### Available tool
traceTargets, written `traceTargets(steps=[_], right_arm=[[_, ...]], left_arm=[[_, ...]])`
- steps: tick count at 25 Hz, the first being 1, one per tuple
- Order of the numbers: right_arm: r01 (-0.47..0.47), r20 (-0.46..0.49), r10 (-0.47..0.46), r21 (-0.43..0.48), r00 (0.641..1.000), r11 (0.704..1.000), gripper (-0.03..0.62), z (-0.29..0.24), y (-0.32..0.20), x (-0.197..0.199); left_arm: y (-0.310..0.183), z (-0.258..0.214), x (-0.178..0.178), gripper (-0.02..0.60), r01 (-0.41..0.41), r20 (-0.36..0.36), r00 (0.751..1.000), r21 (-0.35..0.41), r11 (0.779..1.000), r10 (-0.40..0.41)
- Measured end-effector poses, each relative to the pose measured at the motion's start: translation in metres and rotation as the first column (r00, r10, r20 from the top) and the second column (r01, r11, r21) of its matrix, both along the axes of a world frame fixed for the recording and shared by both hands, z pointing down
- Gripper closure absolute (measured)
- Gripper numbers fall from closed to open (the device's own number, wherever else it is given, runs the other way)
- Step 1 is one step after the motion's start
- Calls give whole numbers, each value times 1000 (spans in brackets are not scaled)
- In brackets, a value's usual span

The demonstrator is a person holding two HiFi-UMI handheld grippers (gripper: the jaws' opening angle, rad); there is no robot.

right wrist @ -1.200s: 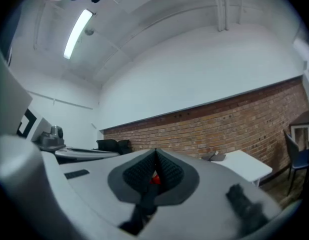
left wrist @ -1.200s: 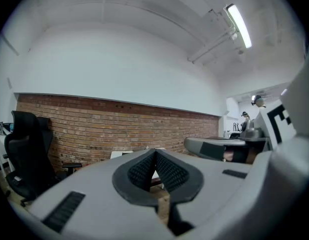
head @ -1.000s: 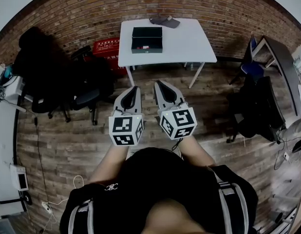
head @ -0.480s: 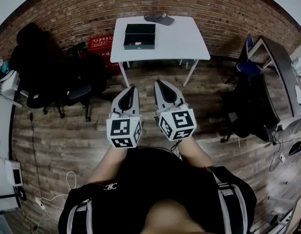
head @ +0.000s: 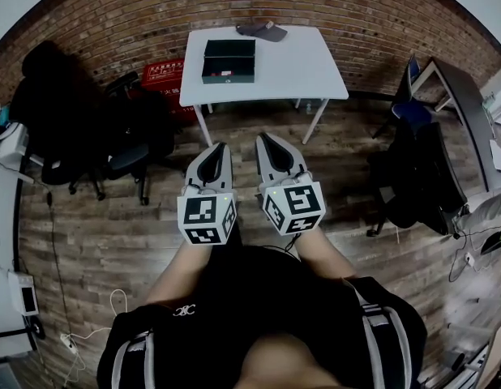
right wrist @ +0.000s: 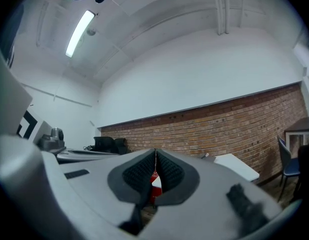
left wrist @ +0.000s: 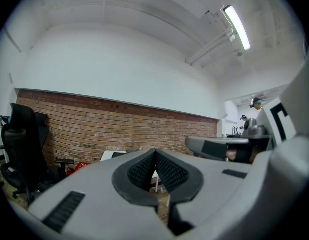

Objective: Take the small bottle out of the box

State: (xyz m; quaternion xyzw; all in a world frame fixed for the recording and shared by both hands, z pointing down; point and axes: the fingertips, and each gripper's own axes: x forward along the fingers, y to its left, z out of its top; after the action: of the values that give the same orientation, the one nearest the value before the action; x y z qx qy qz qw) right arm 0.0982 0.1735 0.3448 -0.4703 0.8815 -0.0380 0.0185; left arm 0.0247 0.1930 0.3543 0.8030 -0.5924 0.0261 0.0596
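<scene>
Head view, nearest first: the person's (head: 259, 314) dark-clad torso fills 6 o'clock, forearms reaching forward. Just beyond, the left gripper (head: 221, 147) and the right gripper (head: 264, 138) are held side by side over the wood-plank floor (head: 113, 225), close together but not touching, both pointing to 12 o'clock. Left gripper view: the ribbed pads meet at the tips (left wrist: 155, 151), claw closed, nothing between them. Right gripper view: same reading, the tips (right wrist: 155, 151) are pressed together and empty; a red and white patch of background shows through the gap below them, item not identifiable. Off at 9 to 10 o'clock stand black office chairs (head: 88, 128). Farther out at 12 o'clock, well apart from both grippers, stands a white table (head: 299, 63) against the brick wall (head: 356, 14). The dark box (head: 229, 61) sits on the table's left half, near its front edge. The small bottle cannot be made out at this range; a pale speck shows at the box's near side, identity unclear. A dark cap-like item (head: 263, 30) lies at the table's far edge. A red crate (head: 164, 75) sits on the floor at 11 o'clock, just beside the table's left edge.
</scene>
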Motion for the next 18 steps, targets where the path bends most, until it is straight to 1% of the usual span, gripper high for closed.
traceTargets(steps=[3, 6, 9, 15, 18], right_arm=[[-6, -10, 6, -3, 1000, 1000, 563, 3, -9, 2], [-21, -3, 21, 7, 1000, 1000, 563, 1, -21, 6], [-36, -4, 36, 2, 999, 999, 563, 4, -39, 10], [-38, -16, 38, -5, 999, 999, 563, 4, -86, 7], [-37, -14, 37, -4, 999, 999, 563, -1, -114, -2]], left_arm=[[-10, 1, 5, 569, -16, -13, 1000, 0, 1000, 16], [-25, 4, 12, 569, -48, -13, 999, -12, 999, 48], [-42, 3, 19, 569, -71, -11, 997, -6, 997, 71], [-91, 4, 15, 569, -78, -14, 997, -20, 997, 78], [-119, -4, 8, 569, -85, -14, 996, -11, 996, 84]])
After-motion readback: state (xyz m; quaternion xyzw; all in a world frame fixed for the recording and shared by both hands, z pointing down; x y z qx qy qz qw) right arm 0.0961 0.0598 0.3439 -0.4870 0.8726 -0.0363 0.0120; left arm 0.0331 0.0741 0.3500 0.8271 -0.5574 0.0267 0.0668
